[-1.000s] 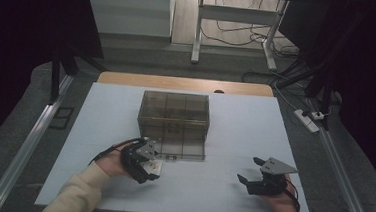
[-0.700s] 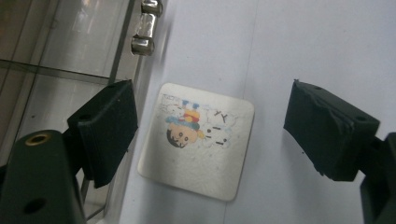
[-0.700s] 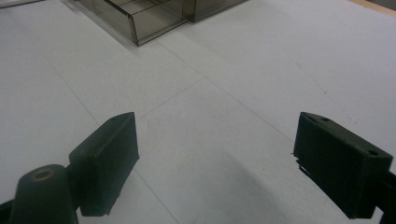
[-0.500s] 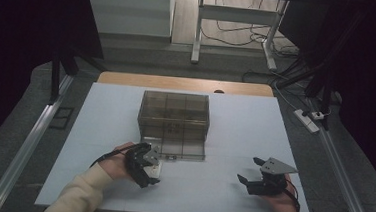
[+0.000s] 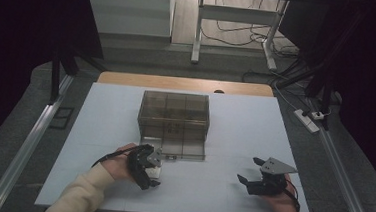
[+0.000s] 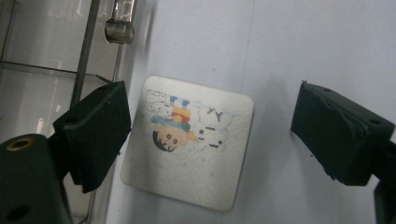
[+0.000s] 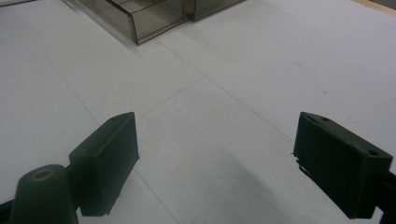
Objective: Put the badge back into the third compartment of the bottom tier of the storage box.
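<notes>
Lying flat on the white bench (image 5: 274, 127) is one square card (image 6: 189, 147) with rounded corners and little cartoon faces, just beside one smoky clear box (image 5: 174, 122). The left claw (image 6: 210, 126) has just been opening, released around it. The right claw (image 7: 215, 163) gapes, holding nothing.

Left tongs (image 5: 152, 169) just opened wide; right tongs (image 5: 249, 176) gape, empty.
</notes>
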The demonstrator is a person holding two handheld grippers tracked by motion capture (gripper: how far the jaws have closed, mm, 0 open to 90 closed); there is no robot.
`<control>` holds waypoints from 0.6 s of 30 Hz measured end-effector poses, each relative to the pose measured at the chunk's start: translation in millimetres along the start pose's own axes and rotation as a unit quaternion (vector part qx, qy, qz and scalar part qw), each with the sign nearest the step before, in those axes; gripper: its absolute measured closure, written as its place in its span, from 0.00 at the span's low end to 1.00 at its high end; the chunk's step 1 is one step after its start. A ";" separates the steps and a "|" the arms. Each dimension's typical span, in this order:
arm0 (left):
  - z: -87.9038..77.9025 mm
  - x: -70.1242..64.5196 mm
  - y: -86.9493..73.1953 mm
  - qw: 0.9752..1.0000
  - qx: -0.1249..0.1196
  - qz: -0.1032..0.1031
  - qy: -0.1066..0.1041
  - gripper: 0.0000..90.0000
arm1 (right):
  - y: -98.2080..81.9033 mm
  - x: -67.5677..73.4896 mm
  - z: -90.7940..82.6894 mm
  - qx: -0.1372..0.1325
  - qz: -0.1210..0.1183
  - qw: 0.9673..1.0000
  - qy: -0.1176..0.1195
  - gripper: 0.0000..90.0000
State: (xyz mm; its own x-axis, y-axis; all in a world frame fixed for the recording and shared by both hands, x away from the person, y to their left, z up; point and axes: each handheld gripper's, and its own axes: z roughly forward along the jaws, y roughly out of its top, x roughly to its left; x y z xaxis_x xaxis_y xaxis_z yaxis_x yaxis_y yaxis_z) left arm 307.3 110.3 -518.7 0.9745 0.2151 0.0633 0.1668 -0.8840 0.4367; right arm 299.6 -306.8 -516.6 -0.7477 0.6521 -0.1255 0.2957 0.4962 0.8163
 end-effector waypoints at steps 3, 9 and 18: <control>1.3 1.6 -0.1 1.000 -0.001 -0.003 -0.004 0.14 | 0.0 0.1 0.0 0.000 0.000 1.000 0.000 0.15; 3.8 5.7 -1.6 1.000 0.000 -0.014 -0.018 0.14 | -0.3 -0.2 0.9 -0.004 0.000 1.000 0.006 0.15; 2.5 10.8 -4.8 0.999 -0.003 -0.030 -0.034 0.22 | -0.3 0.0 0.8 -0.003 0.000 1.000 0.006 0.15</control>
State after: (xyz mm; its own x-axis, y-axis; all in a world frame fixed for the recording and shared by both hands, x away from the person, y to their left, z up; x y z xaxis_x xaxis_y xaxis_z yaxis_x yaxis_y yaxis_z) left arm 317.3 115.8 -522.3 0.9710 0.2380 -0.0240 0.2237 -0.8682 0.4430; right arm 300.0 -306.5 -517.3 -0.7555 0.6442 -0.1190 0.2913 0.4931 0.8197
